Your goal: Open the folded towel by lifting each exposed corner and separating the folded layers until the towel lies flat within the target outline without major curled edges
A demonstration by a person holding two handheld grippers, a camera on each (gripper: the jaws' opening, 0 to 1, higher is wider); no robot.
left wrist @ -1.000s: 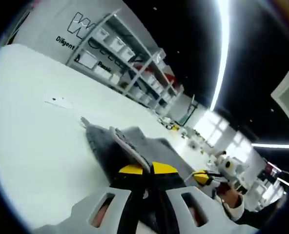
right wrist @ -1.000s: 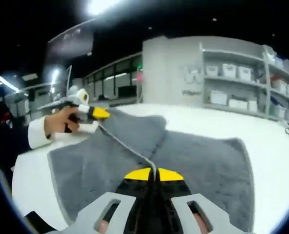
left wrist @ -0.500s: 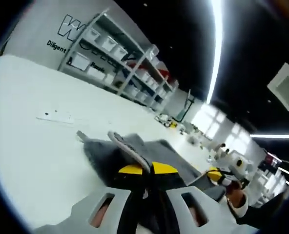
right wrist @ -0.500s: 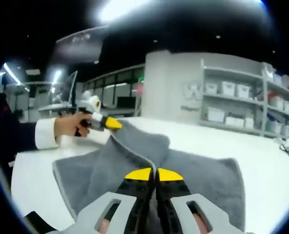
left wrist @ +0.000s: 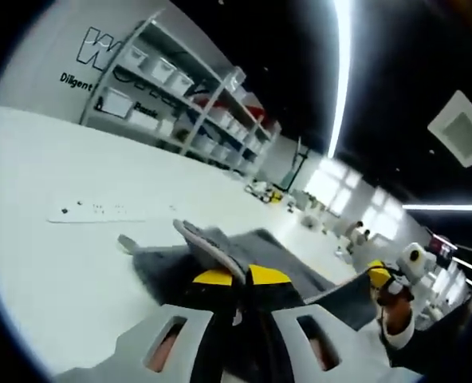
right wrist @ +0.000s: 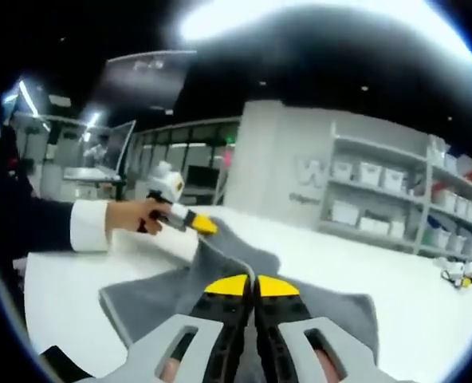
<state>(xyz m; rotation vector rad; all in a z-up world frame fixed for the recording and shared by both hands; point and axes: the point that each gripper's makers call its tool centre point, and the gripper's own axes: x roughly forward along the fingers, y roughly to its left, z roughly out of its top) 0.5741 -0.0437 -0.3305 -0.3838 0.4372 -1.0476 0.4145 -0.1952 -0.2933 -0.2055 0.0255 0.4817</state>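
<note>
A: How are the tools standing?
B: The left tool (left wrist: pixel 241 277) has its yellow-tipped jaws pressed together on a raised fold of the grey towel (left wrist: pixel 244 255). The right tool (right wrist: pixel 253 285) is likewise clamped on the towel's edge.
A: And the towel?
B: It is lifted off the white desk (left wrist: pixel 68 255) between both tools, its lower part apparently resting on the desk, though that is blurred. Beyond the towel stand shelves (left wrist: pixel 180 96) of bins.
</note>
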